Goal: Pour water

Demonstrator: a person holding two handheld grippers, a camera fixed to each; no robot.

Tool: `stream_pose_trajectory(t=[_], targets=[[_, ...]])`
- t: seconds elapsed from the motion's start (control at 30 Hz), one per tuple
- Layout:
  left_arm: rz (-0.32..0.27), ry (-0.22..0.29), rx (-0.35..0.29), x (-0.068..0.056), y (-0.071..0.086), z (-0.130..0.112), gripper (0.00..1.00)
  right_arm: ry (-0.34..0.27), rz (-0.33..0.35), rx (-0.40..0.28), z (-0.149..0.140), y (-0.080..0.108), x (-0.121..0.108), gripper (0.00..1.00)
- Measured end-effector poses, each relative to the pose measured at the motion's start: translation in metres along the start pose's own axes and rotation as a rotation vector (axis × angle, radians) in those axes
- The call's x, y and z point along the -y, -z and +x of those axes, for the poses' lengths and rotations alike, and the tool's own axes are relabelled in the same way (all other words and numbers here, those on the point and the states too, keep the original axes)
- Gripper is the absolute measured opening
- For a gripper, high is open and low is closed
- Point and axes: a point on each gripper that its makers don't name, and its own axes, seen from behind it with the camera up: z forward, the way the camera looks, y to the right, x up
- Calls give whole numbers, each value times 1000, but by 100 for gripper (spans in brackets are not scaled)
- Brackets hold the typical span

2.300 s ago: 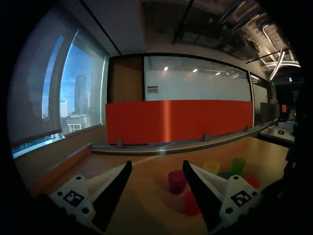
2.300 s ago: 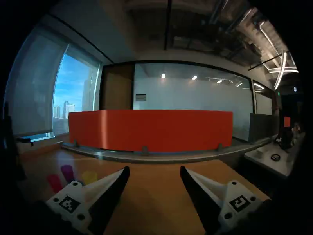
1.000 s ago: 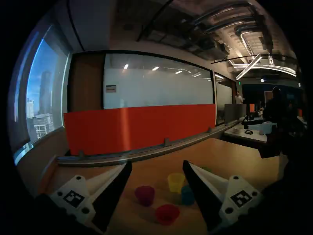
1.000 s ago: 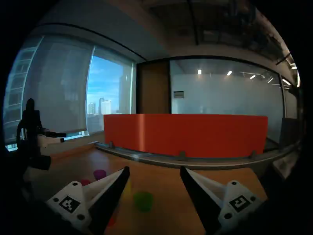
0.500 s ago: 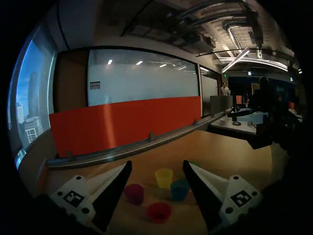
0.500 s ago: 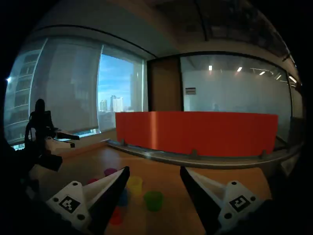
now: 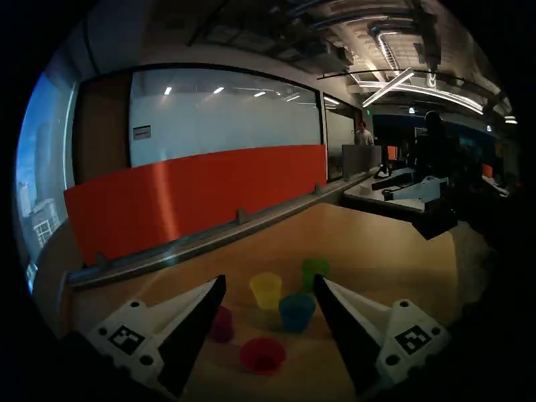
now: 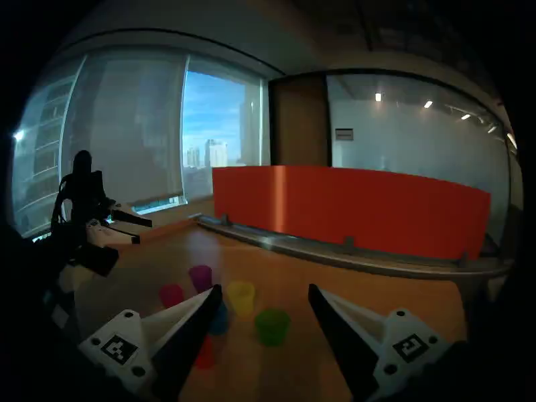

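Note:
Several small coloured cups stand clustered on the wooden table. In the left gripper view, a yellow cup, a green cup, a blue cup and a red cup sit between my open left gripper fingers; a purple cup peeks past the left finger. In the right gripper view, the yellow cup and green cup lie ahead of my open right gripper, with a purple cup and pink cup farther left. Neither gripper holds anything.
An orange divider on a metal rail runs along the table's far edge. The other gripper and a hand show dark at the right of the left gripper view and at the left of the right gripper view. Windows lie behind.
The left gripper view has swung right and the right gripper view left. The cups have moved into the middle between each gripper's fingers. Both grippers stayed open.

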Motion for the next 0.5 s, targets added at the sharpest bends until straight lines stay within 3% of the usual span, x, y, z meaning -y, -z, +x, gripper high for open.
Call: stream_pose_trajectory(t=[0.27,0.5], targets=[[-44,-15,63,-5,-14,-17,97,36,14,37,-11,-3,2,99],[-84,-39,104,-13,-27,-28,97,31,18,52,-20,-9,1,100]])
